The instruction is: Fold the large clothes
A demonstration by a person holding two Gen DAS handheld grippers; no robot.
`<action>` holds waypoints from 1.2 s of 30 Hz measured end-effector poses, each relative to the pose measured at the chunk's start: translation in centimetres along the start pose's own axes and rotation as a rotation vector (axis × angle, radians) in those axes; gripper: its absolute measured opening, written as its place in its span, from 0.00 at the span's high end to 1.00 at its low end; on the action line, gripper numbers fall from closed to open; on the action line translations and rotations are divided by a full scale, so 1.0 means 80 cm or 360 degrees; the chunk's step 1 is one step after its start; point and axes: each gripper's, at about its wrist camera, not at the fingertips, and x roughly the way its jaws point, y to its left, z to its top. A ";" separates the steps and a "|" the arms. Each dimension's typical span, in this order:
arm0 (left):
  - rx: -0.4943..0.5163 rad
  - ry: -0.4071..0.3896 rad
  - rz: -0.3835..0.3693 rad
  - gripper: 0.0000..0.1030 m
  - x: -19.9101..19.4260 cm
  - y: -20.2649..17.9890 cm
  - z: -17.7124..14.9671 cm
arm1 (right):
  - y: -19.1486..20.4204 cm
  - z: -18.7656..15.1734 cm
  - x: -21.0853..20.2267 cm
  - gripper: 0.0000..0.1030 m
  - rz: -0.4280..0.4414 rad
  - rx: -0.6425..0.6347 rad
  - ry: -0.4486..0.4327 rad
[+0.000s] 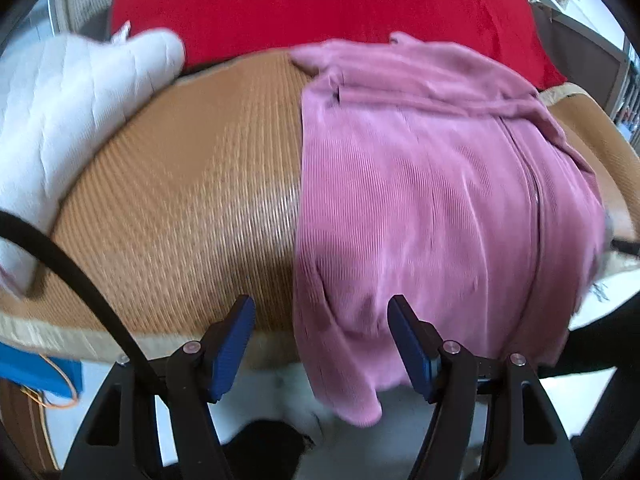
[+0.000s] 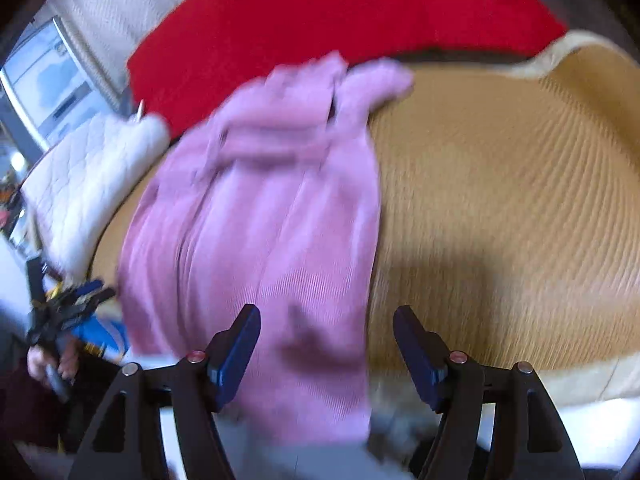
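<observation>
Across the middle of both views lies a pink ribbed knit garment [image 1: 432,208] [image 2: 256,240], spread on a tan woven mat [image 1: 180,200] [image 2: 500,200], its hem drooping over the near edge. Left gripper [image 1: 322,344] and right gripper [image 2: 326,350] hang released above that hem, gripping nothing. Behind lies a red blanket [image 1: 312,4]; upper left, a white quilted cushion [image 1: 60,120].
</observation>
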 end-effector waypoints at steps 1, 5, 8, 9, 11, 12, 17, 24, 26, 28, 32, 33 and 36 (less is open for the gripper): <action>-0.0021 0.0040 -0.0034 0.32 0.004 0.004 -0.004 | 0.000 -0.011 0.009 0.30 -0.0007 -0.0009 0.0083; -0.0224 0.0257 -0.0168 0.32 0.038 0.029 -0.016 | -0.003 -0.039 0.040 0.30 -0.0058 -0.0015 0.0302; -0.0289 0.0358 -0.0224 0.32 0.058 0.035 -0.018 | -0.012 -0.041 0.061 0.30 -0.0057 0.0029 0.0380; -0.0277 0.0379 -0.0225 0.32 0.062 0.033 -0.020 | -0.015 -0.041 0.067 0.30 -0.0069 0.0035 0.0389; -0.0230 0.0409 -0.0226 0.32 0.069 0.026 -0.023 | -0.022 -0.042 0.083 0.29 -0.0040 0.0074 0.0442; -0.0211 0.0419 -0.0234 0.32 0.071 0.023 -0.024 | -0.025 -0.042 0.090 0.29 -0.0029 0.0085 0.0461; -0.0222 0.0403 -0.0222 0.32 0.084 0.020 -0.020 | -0.013 -0.037 0.123 0.29 -0.0086 -0.0006 0.0475; -0.0308 0.0327 -0.0345 0.72 0.087 0.043 -0.004 | -0.018 -0.044 0.125 0.30 0.0093 0.0150 0.0436; -0.0325 0.0341 -0.0344 0.71 0.090 0.050 -0.006 | -0.017 -0.046 0.117 0.30 0.0127 0.0146 0.0428; -0.0354 0.0367 -0.0325 0.59 0.091 0.058 -0.010 | -0.021 -0.046 0.110 0.30 0.0043 0.0135 0.0404; -0.0403 0.0379 -0.0260 0.33 0.091 0.080 -0.018 | -0.047 -0.042 0.103 0.28 -0.0053 0.0247 0.0375; -0.0403 0.0373 -0.0259 0.32 0.091 0.081 -0.017 | -0.048 -0.042 0.106 0.23 -0.0083 0.0239 0.0380; -0.0395 0.0390 -0.0247 0.30 0.103 0.083 -0.002 | -0.038 -0.046 0.116 0.22 -0.0167 0.0107 0.0386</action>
